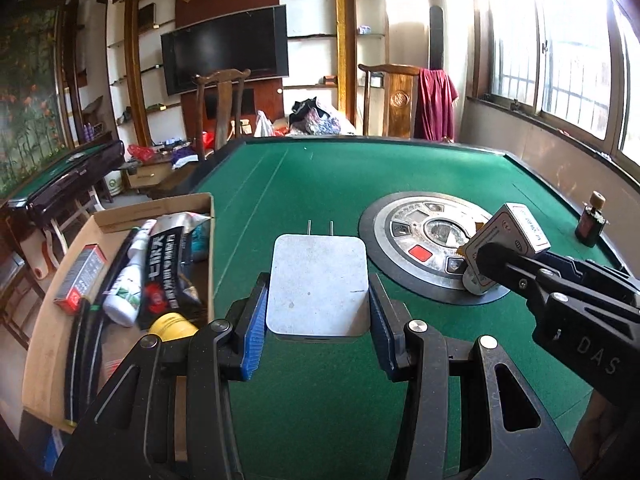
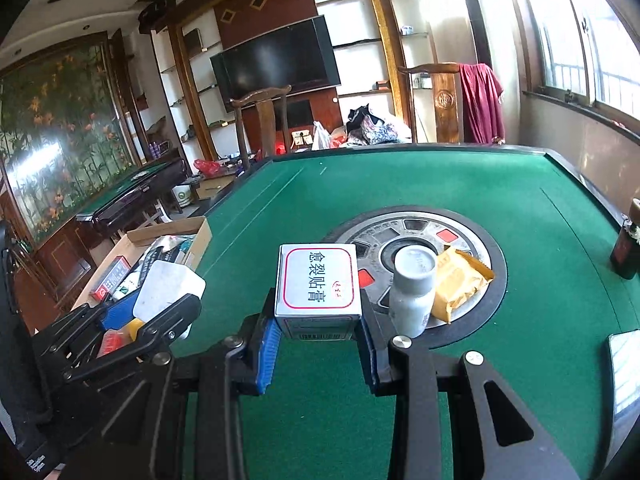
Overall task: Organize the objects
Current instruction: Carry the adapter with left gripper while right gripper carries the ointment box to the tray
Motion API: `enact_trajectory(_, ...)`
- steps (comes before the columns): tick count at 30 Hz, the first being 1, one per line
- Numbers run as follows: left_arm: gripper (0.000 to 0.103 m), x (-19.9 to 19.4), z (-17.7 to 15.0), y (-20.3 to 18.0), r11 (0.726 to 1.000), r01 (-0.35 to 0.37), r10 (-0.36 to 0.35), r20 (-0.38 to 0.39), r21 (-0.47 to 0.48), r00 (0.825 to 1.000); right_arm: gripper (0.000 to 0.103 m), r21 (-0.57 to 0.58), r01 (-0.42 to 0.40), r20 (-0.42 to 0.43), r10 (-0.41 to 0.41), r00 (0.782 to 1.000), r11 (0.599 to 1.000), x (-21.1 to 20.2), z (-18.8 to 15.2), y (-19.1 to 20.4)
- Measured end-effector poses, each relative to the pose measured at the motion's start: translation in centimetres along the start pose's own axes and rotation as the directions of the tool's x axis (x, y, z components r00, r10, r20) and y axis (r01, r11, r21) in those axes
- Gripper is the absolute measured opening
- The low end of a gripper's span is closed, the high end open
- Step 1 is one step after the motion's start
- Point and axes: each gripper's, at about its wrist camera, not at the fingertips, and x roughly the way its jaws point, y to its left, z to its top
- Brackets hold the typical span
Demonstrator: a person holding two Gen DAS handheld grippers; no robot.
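My left gripper [image 1: 318, 316] is shut on a white plug-in charger [image 1: 318, 284], two prongs forward, held above the green table near the cardboard box [image 1: 120, 216]. It also shows in the right wrist view [image 2: 168, 292]. My right gripper [image 2: 318, 340] is shut on a small white box with red border and Chinese text [image 2: 318, 280]; this box shows in the left wrist view [image 1: 508, 236] too. A white bottle [image 2: 412, 288] and a yellow packet [image 2: 460, 284] lie on the round centre panel [image 2: 492, 252].
The cardboard box at the table's left edge holds a red carton [image 1: 80, 280], a white bottle [image 1: 128, 284], a black packet [image 1: 168, 272] and a yellow cap [image 1: 172, 326]. A dark small bottle [image 1: 592, 220] stands at the right edge. Wooden chairs stand beyond the table.
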Motion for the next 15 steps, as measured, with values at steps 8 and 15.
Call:
enact_trajectory(8, 0.045, -1.1, -0.5, 1.1, 1.0, -0.001, 0.002, 0.028, -0.016, 1.0, 0.034, -0.001, -0.006, 0.0, 0.006, 1.0, 1.0, -0.1, -0.6, 1.1)
enact_trajectory(15, 0.045, -1.8, -0.7, 2.3, 0.999, -0.004, 0.006, 0.048, -0.04, 0.999, 0.034, -0.007, -0.01, -0.007, 0.01, 1.0, 1.0, 0.2, -1.1, 2.2)
